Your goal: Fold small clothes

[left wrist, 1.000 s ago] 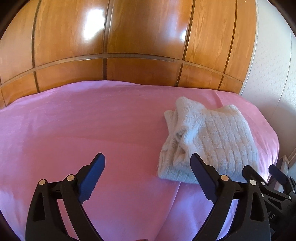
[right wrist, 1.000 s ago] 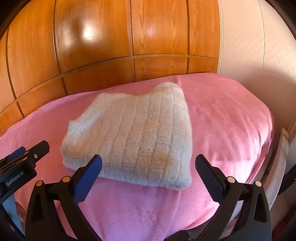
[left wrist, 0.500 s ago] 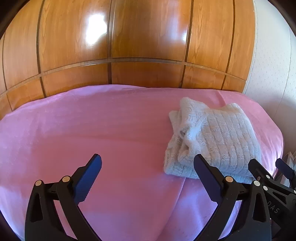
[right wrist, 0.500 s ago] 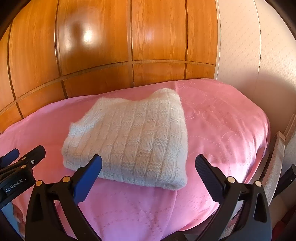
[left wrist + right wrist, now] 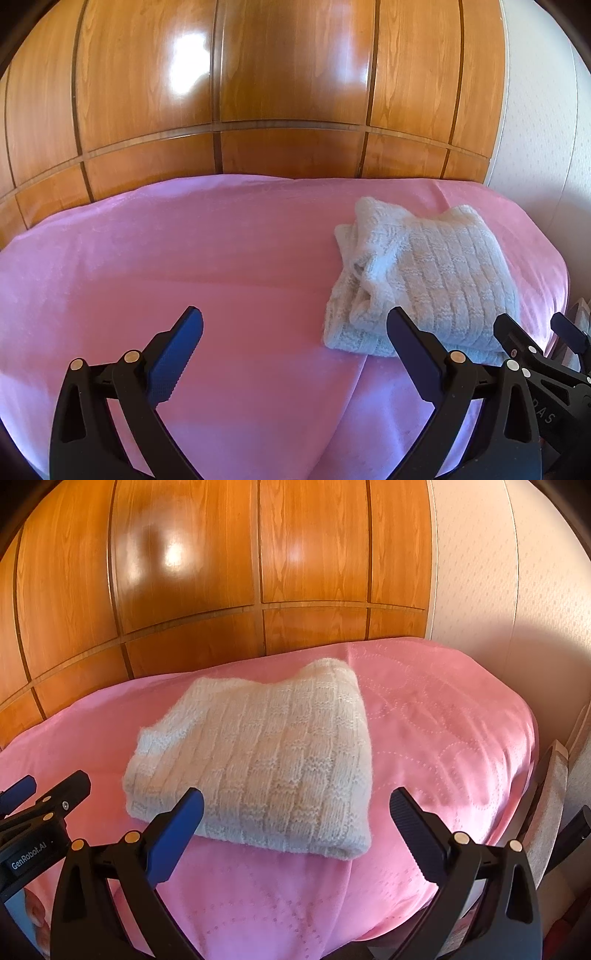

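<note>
A white knitted sweater (image 5: 428,277) lies folded in a thick rectangle on the pink bed cover (image 5: 184,258), toward the right end. In the right wrist view the sweater (image 5: 266,760) lies just beyond my right gripper (image 5: 295,812), which is open and empty above the bed's near edge. My left gripper (image 5: 295,332) is open and empty over bare cover, left of the sweater. The right gripper also shows at the lower right of the left wrist view (image 5: 535,343), and the left gripper at the left edge of the right wrist view (image 5: 40,797).
Glossy wooden wardrobe panels (image 5: 288,92) stand right behind the bed. A white textured wall (image 5: 498,590) closes the right side. The bed's right edge (image 5: 532,746) drops off beside a pale piece of furniture (image 5: 554,794).
Both grippers have drawn back and lifted slightly from the sweater, which looks farther away. The sweater has not moved. Both grippers stay open.
</note>
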A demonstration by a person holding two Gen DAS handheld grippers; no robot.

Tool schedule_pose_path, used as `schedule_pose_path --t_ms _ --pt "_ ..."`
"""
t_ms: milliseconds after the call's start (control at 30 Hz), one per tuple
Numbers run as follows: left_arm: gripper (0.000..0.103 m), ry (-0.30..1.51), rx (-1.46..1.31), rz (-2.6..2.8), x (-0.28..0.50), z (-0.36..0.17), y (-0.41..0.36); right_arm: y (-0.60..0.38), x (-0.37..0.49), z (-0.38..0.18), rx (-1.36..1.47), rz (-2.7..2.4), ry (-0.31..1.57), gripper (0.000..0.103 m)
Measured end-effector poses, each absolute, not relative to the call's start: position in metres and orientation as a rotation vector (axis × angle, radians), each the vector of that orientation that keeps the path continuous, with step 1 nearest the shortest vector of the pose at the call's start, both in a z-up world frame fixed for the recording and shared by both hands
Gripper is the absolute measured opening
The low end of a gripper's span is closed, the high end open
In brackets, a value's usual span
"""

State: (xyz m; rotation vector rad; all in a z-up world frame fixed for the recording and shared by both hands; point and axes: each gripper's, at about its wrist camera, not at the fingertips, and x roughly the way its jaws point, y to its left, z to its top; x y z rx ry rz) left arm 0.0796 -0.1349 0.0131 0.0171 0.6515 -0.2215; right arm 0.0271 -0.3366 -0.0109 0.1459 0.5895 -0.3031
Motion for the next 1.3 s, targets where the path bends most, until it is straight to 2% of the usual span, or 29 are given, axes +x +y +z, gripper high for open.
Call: schedule_pose_path --t_ms 933,1300 --pt "0.099 0.602 0.031 -0.22 0.072 0.02 -0.132 -0.335 0.028 -0.01 0.144 -0.3 0.586 0.101" --pt "0.099 0.663 0.016 -0.18 0.083 0.009 -0.125 -0.38 0.042 0.019 0.219 -0.313 0.529 0.101"
